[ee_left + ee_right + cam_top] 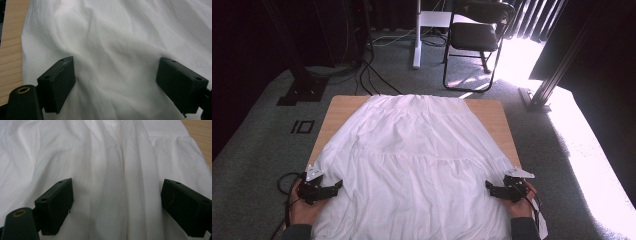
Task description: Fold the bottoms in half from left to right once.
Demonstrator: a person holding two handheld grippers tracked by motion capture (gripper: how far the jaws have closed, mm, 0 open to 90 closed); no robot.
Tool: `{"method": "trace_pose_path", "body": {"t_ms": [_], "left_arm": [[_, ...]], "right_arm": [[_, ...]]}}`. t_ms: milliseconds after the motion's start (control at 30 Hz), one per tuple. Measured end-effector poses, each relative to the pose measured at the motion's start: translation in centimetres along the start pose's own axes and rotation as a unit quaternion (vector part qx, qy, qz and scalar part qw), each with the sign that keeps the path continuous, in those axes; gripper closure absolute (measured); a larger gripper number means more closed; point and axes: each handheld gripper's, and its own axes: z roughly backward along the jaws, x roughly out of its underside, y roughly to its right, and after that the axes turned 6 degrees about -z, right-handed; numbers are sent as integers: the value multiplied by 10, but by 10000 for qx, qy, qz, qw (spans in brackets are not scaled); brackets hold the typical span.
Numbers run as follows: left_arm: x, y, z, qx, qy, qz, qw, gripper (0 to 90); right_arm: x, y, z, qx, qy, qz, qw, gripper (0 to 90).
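1. At the near edge of the desk (337, 107), the left tongs (336, 187) sit in the person's left hand (302, 207), at the left border of a white skirt (412, 165). They point inward, toward the middle of the cloth.
2. In the left gripper view, the two black jaws stand wide apart and released. The white skirt (117, 50) lies under and between them, but the pads do not press on it.
3. The right tongs (490, 188) sit in the right hand (519, 202), at the right border of the skirt, and they also point inward.
4. In the right gripper view, these jaws are released too, wide apart over the white skirt (105, 170). Nothing is clamped between them.
5. The skirt is spread flat on the wooden desk and covers most of it. The wide hem is on the near side, where it goes past the near edge of the desk, and the narrow waist is at the far edge. Bare wood shows at the far left and far right corners.
6. Behind the desk there is grey carpet (257, 145) with black cables (372, 75).
7. Further back, a black folding chair (474, 37) stands beside a white post (417, 35). Bright sunlight falls on the floor at the right.
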Motion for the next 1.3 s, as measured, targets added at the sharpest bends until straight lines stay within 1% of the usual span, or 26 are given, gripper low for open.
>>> {"method": "trace_pose_path", "body": {"t_ms": [200,233,367,400,433,467,500,533,567,600,633,667,767,800,867,933,967,1033,1100,1133,1167,1200,1233,1267,1300], "left_arm": [[0,0,0,-23,12,21,10000,175],[0,0,1,-25,39,26,10000,220],[1,-1,2,-27,59,57,10000,248],[1,-1,3,8,41,37,10000,252],[1,-2,4,18,41,63,10000,264],[1,-3,5,31,50,103,9999,297],[0,-3,7,36,83,128,9999,325],[0,-4,9,64,131,138,9998,334],[0,-4,13,39,194,161,9997,334],[-1,-5,17,8,238,157,9996,344],[-1,-6,20,23,275,138,9995,358],[-1,-7,24,-5,291,111,9995,359],[1,-11,34,-301,266,94,9991,371],[3,-14,37,-380,229,112,9990,406],[8,-19,43,-541,191,235,9981,475],[13,-25,48,-669,160,334,9971,569],[16,-27,50,-760,110,352,9964,590],[21,-30,51,-904,-34,323,9954,589],[26,-33,50,-886,-148,351,9953,527],[29,-34,48,-851,-162,398,9954,500],[31,-35,46,-720,-217,471,9961,461],[33,-36,45,-642,-229,502,9964,414],[35,-36,42,-588,-253,577,9963,403],[37,-37,41,-514,-157,647,9965,381],[37,-37,41,-505,-122,679,9963,364]], "right_arm": [[0,0,0,-2,1,-2,10000,116],[0,0,0,-1,0,-2,10000,116],[0,0,0,0,-2,-7,10000,116],[0,0,0,0,-2,-8,10000,116],[0,0,0,-1,-2,-6,10000,116],[0,0,0,-1,-2,-6,10000,116],[0,0,0,0,-2,-5,10000,116],[0,0,0,-1,-1,-6,10000,116],[0,0,0,-1,-2,-5,10000,116],[0,0,0,-1,-1,-4,10000,117],[0,0,0,0,3,-5,10000,124],[0,0,0,2,17,-5,10000,130],[0,0,0,0,19,-7,10000,133],[0,0,0,0,20,-7,10000,134],[0,0,0,2,21,-8,10000,135],[0,0,0,5,22,-11,10000,135],[0,0,0,4,21,-14,10000,136],[0,0,0,4,22,-12,10000,136],[0,0,0,4,23,-9,10000,136],[0,0,0,5,23,-8,10000,135],[0,0,0,4,23,-7,10000,136],[0,0,0,4,23,-6,10000,136],[0,0,0,4,24,-6,10000,136],[0,0,0,4,23,-7,10000,136],[0,0,0,4,24,-5,10000,136]]}}
